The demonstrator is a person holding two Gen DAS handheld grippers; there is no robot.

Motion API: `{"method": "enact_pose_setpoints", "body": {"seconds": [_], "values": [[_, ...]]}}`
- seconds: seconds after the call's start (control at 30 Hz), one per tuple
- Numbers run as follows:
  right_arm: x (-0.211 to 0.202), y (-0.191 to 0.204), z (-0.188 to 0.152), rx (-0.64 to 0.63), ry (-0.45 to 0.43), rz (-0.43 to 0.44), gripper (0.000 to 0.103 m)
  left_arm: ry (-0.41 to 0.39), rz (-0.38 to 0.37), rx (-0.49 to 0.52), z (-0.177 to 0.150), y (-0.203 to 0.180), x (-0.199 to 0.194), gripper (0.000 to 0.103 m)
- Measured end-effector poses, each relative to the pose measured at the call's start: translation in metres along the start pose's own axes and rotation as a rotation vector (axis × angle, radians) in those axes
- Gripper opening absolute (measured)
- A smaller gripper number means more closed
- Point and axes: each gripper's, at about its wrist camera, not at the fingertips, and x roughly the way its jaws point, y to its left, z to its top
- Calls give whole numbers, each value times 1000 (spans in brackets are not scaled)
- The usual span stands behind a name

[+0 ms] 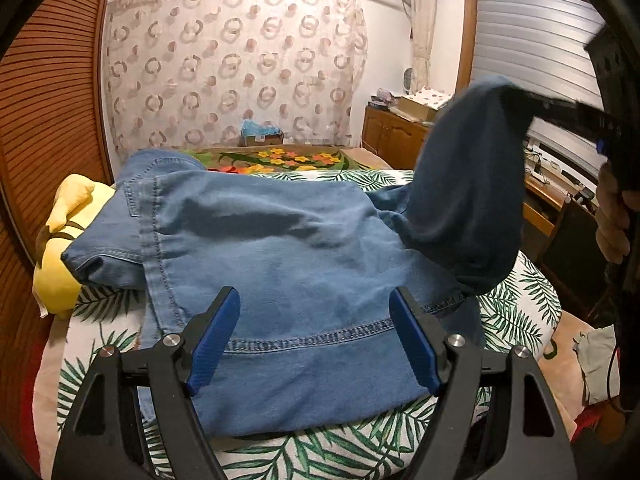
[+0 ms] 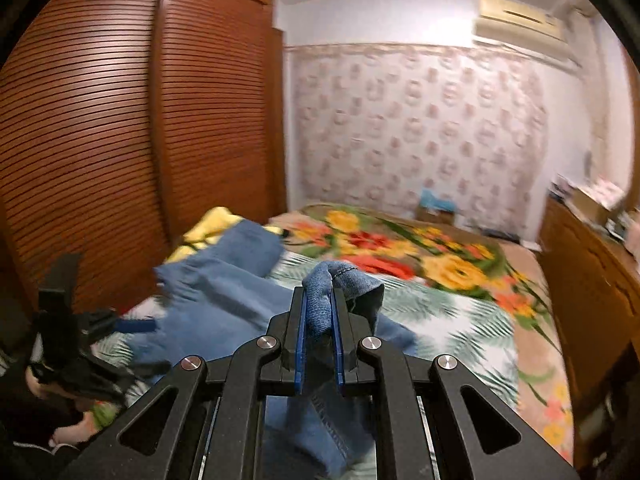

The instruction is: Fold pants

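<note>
Right gripper (image 2: 320, 304), jaws clamped on the lifted hem of the denim pants (image 1: 280, 240), risks slippage; left gripper (image 1: 316, 312) jaws apart, leaving the folded stack unpinned.

The right-wrist view is motion-blurred; the pants (image 2: 224, 300) run under the frame's bottom edge.

A big brown wardrobe (image 2: 132, 128) is standing beside the bed (image 2: 460, 320). A spotted curtain (image 1: 236, 68) is hanging behind the bed.
</note>
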Motion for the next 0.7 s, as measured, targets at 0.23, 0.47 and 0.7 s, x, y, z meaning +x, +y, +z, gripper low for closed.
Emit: {"method": "enact_pose_setpoints", "body": {"seconds": [0.23, 0.47, 0.7], "values": [[34, 26, 22, -90, 10, 106, 11, -7, 15, -22, -3, 13, -8, 78], [72, 13, 18, -118, 115, 129, 16, 1, 20, -45, -8, 22, -6, 78], [81, -5, 33, -103, 129, 74, 44, 2, 26, -58, -9, 27, -3, 78]]}}
